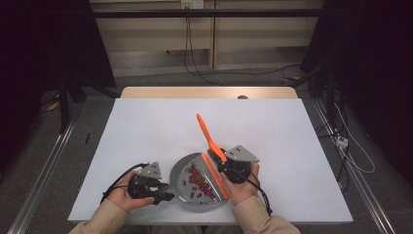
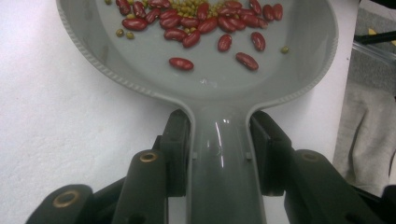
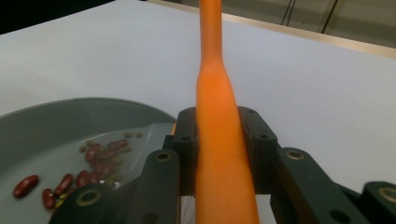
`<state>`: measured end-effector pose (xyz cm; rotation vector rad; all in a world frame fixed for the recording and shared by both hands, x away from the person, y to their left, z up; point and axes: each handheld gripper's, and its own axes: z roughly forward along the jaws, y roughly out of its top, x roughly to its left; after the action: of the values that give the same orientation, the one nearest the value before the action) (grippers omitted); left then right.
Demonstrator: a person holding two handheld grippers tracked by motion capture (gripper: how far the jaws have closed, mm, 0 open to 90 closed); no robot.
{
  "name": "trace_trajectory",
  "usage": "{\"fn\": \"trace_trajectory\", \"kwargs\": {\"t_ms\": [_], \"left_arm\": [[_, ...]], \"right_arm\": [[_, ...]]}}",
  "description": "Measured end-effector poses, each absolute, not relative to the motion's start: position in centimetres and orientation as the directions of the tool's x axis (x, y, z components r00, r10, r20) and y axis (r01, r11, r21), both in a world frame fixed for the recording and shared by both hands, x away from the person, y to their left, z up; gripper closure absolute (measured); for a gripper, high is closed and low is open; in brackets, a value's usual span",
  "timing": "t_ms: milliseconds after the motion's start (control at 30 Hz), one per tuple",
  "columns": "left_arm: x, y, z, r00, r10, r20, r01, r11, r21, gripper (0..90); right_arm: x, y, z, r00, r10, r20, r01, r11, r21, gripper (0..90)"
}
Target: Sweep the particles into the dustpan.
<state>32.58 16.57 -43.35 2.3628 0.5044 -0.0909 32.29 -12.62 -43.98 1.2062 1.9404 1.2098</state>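
A smooth, glossy grey dustpan (image 1: 182, 176) with a ribbed rim lies on the matte white desk (image 1: 146, 131) near its front edge, between the two hands. Its narrow handle (image 2: 223, 158) sits between the black pads of the left tool (image 1: 157, 191), which is clamped onto it from both sides. Loose in the pan are shiny red kidney beans (image 2: 187, 28) and small greenish-yellow beans (image 2: 189, 8), heaped toward the far side.

The right tool (image 1: 225, 165) grips the orange brush (image 1: 210, 141) by its smooth, tapering plastic handle, which slants up and away over the desk. The brush's long orange head (image 1: 215, 176) rests across the pan's right side; its bristles look pale and translucent in the right gripper view. The pan's far rim is cut off in the left gripper view.
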Motion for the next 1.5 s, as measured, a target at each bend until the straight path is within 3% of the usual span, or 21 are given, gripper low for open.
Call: {"fn": "trace_trajectory", "kwargs": {"t_ms": [133, 233, 767, 1100, 1200, 1500], "left_arm": [[32.5, 16.6, -43.4, 0.921, 0.334, -0.198, 0.380, -0.666, 0.642, 62.8], [32.3, 16.7, -43.4, 0.921, 0.345, -0.182, 0.377, -0.667, 0.642, 62.9], [32.2, 16.8, -43.8, 0.923, 0.348, -0.164, 0.364, -0.651, 0.666, 63.0], [32.2, 16.6, -43.7, 0.919, 0.352, -0.176, 0.375, -0.645, 0.666, 63.0], [32.2, 16.6, -43.7, 0.919, 0.354, -0.174, 0.374, -0.643, 0.668, 62.9], [32.3, 17.3, -43.6, 0.913, 0.374, -0.159, 0.374, -0.620, 0.690, 63.0]], "right_arm": [[31.7, -11.4, -43.8, -0.483, 0.875, 0.026, 0.389, 0.187, 0.902, 71.5], [31.4, -11.0, -43.3, -0.511, 0.853, 0.103, 0.401, 0.131, 0.906, 71.5], [32.0, -14.1, -43.0, -0.446, 0.891, 0.088, 0.392, 0.105, 0.914, 71.4], [31.3, -11.6, -43.9, -0.481, 0.876, 0.022, 0.381, 0.187, 0.906, 71.3], [31.1, -11.4, -43.4, -0.501, 0.861, 0.086, 0.386, 0.134, 0.913, 71.4], [31.3, -12.3, -42.5, -0.503, 0.858, 0.101, 0.361, 0.103, 0.927, 71.4]]}}
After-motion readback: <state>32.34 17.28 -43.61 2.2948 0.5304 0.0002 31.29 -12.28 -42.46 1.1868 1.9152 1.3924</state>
